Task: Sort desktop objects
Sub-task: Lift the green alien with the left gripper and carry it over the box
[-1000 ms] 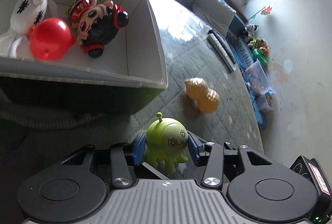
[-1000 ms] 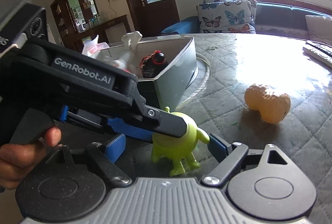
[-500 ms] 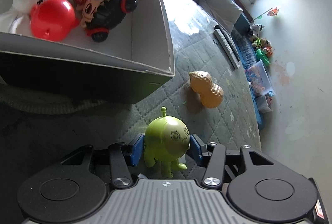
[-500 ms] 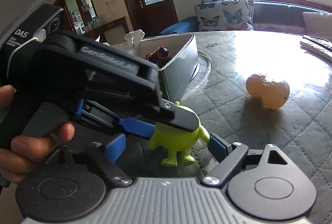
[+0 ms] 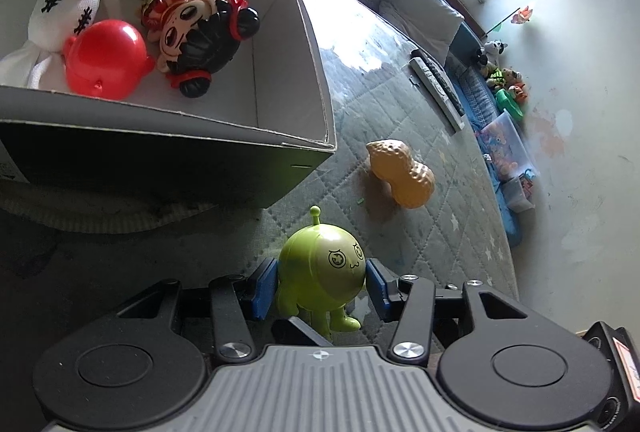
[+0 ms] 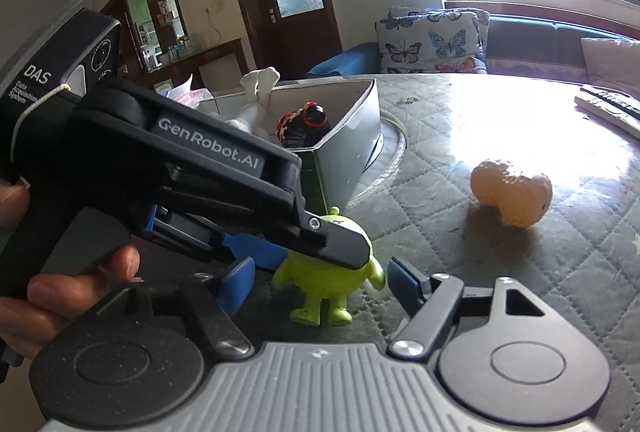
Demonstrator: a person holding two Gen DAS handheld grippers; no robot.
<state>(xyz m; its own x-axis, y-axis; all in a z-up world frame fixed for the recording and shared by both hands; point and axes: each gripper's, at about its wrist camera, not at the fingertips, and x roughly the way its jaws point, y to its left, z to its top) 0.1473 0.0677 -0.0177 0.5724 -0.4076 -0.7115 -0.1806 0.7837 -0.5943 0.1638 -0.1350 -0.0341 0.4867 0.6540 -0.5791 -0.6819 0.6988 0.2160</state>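
Green alien figure stands on the quilted table, feet partly hidden behind the left gripper, whose blue pads flank its body, gaps too slight to judge. From the right wrist, the left gripper, held by a hand, angles downward and covers the alien's head; the right gripper jaws are closing around it, pads not yet touching.
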